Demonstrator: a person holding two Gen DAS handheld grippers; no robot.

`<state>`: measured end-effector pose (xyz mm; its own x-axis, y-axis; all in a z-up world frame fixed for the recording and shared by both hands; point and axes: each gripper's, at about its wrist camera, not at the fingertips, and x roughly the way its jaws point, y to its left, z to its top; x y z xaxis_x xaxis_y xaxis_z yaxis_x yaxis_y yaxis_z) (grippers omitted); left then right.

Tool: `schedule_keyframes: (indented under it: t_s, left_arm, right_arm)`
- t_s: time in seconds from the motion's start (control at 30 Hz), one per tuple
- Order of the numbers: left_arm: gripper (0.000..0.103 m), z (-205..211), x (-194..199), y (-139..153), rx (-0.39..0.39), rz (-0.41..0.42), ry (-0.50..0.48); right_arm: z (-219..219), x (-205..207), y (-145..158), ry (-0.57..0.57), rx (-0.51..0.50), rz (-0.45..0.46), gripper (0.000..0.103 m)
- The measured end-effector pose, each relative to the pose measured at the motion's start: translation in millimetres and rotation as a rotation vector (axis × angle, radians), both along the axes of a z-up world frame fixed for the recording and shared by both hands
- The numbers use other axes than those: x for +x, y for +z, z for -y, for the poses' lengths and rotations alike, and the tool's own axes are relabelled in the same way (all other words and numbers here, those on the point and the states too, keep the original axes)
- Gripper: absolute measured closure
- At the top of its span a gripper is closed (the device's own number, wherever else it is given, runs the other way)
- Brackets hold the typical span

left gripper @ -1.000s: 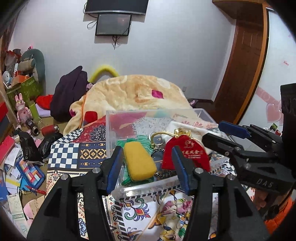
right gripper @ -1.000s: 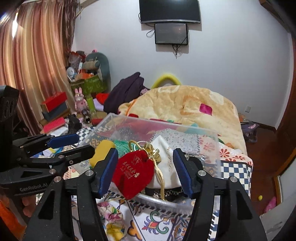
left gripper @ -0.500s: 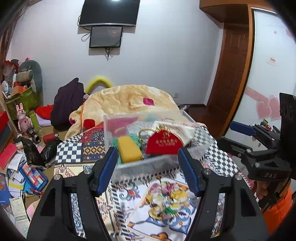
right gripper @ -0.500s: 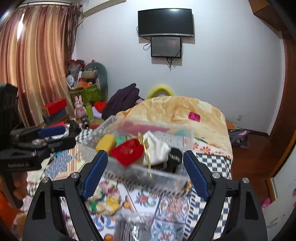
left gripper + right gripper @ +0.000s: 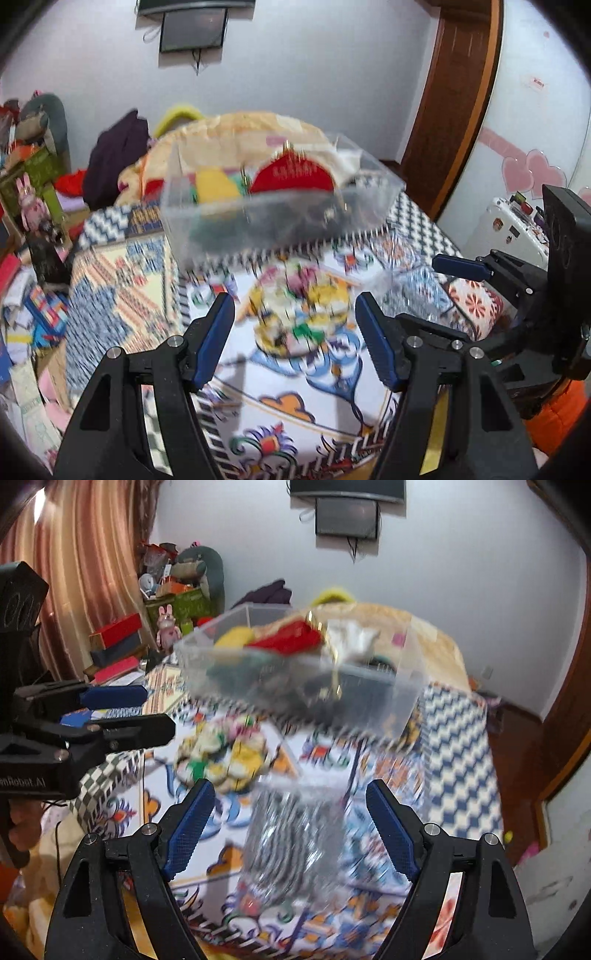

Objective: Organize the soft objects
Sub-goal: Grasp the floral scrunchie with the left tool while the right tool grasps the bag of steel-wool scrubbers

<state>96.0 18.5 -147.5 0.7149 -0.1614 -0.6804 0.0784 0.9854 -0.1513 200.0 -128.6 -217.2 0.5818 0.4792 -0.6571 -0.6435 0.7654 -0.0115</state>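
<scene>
A clear plastic bin [image 5: 280, 218] stands on the patterned cloth, far from both grippers. It holds a yellow sponge [image 5: 214, 186], a red pouch [image 5: 293, 177] with gold cord and white fabric [image 5: 343, 158]. It also shows in the right wrist view [image 5: 306, 686] with the red pouch [image 5: 288, 638]. My left gripper [image 5: 295, 336] is open and empty above the cloth. My right gripper [image 5: 290, 827] is open and empty; a clear bag of grey-striped material [image 5: 291, 842] lies on the cloth between and below its fingers. Both views are motion-blurred.
The patterned cloth [image 5: 288, 373] covers the bed. A beige blanket [image 5: 251, 127] and dark clothing [image 5: 114, 158] lie behind the bin. Boxes and toys crowd the left side [image 5: 122, 642]. A wooden door [image 5: 454, 96] stands at the right.
Both grippers have pulled back from the bin and tilted down toward the cloth. The bin now looks smaller and farther away. Both stayed open.
</scene>
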Motion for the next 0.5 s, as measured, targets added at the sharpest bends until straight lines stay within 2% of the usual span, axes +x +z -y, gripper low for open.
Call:
schedule_keyframes:
  t_s: [0.1,0.27,0.3,0.37,0.5]
  left_arm:
    - [0.035,-0.1,0.5,-15.2,-0.042,-0.044,0.008]
    - [0.035,3.5,5.6,-32.7,-0.037,-0.092,0.015]
    - [0.035,4.9,7.5,-35.8,-0.035,-0.099,0.013]
    - [0.035,6.1,10.9,-39.4,-0.044,-0.109,0.009]
    - [0.035,6.3,23.3,-47.3,-0.073,-0.136,0.017]
  right_arm:
    - [1.9,0.8,-10.6,-0.022,-0.014,-0.024,0.021]
    - [8.2,-0.8,-23.3,-0.039,-0.014,-0.074,0.023]
    - [10.5,-0.5,-26.9,-0.043,-0.011,-0.081,0.032]
    - [14.6,-2.5,-31.7,-0.04,-0.007,-0.108,0.042]
    - [20.6,-5.4,-27.7,-0.059,0.004,-0.096,0.064]
